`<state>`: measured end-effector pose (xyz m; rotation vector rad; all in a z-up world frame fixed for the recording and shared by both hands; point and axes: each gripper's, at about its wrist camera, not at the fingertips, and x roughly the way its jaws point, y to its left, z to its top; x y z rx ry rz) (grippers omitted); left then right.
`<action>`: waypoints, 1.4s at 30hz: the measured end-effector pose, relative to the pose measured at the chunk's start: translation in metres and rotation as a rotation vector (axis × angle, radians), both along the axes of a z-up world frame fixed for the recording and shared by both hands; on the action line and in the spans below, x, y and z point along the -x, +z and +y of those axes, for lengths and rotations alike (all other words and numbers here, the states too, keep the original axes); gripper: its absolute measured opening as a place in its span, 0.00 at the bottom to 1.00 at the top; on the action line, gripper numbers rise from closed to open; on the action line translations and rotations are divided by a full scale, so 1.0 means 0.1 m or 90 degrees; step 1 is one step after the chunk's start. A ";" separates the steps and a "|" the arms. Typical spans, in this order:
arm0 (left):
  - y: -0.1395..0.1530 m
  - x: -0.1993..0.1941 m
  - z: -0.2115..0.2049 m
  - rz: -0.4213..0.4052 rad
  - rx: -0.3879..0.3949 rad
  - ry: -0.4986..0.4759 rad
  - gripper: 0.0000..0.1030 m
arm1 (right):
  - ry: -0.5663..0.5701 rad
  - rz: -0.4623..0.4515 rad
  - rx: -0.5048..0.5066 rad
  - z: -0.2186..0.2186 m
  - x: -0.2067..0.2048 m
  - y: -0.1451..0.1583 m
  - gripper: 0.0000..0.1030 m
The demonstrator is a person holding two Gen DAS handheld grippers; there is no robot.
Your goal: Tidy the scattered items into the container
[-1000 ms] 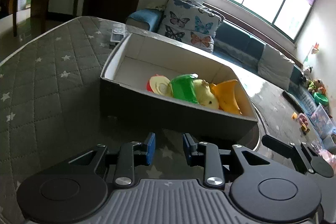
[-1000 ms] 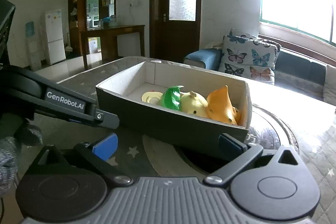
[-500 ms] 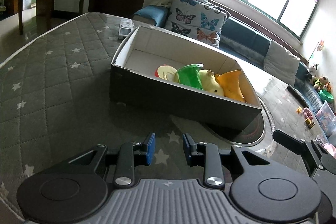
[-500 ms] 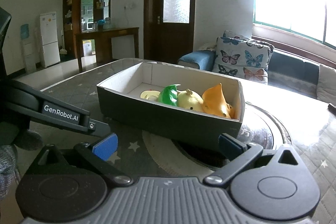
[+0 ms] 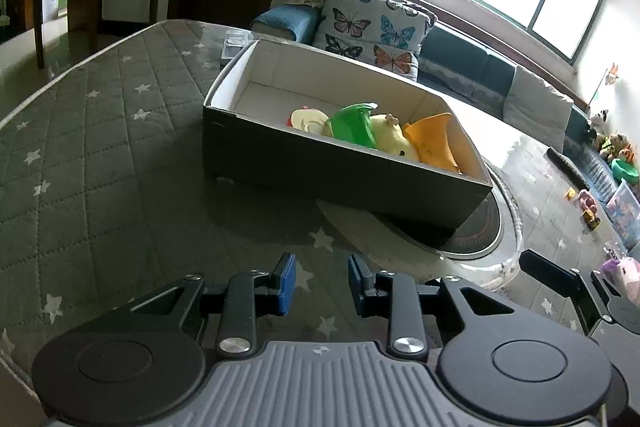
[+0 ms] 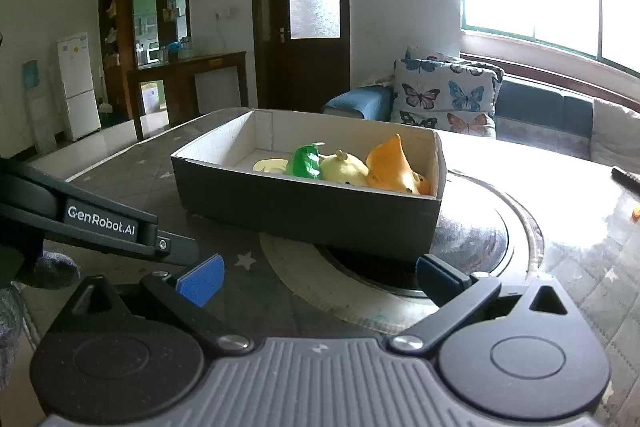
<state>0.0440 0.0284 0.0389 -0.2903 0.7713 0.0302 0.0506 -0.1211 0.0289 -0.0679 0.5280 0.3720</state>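
A dark cardboard box (image 5: 320,167) with a white inside stands on the star-quilted table, partly over a round hotplate (image 5: 476,235). Inside lie a cream and red disc toy (image 5: 306,119), a green toy (image 5: 354,125), a yellow chick (image 5: 392,137) and an orange cone toy (image 5: 434,143). The box (image 6: 304,211) and its toys show in the right wrist view too. My left gripper (image 5: 320,285) is empty, its jaws a small gap apart, well short of the box. My right gripper (image 6: 320,277) is wide open and empty, in front of the box.
A small clear packet (image 5: 234,41) lies on the table behind the box. The left gripper's arm (image 6: 92,223) crosses the right wrist view at the left. A sofa with butterfly cushions (image 5: 372,23) stands behind the table. Small toys (image 5: 586,203) lie at the far right.
Both grippers have drawn back from the box, which now looks smaller and farther off. Neither gripper's jaws have changed.
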 end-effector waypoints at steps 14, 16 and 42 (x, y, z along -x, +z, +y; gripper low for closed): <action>0.01 0.01 -0.14 -0.002 -0.055 -0.005 0.30 | 0.000 0.006 0.000 0.02 0.03 -0.03 1.00; 0.01 0.01 -0.15 -0.003 -0.056 -0.005 0.30 | 0.000 0.007 0.001 0.03 0.02 -0.03 1.00; 0.00 -0.23 -0.12 -0.001 -0.096 -0.001 0.30 | -0.010 0.024 0.014 0.06 -0.21 -0.06 1.00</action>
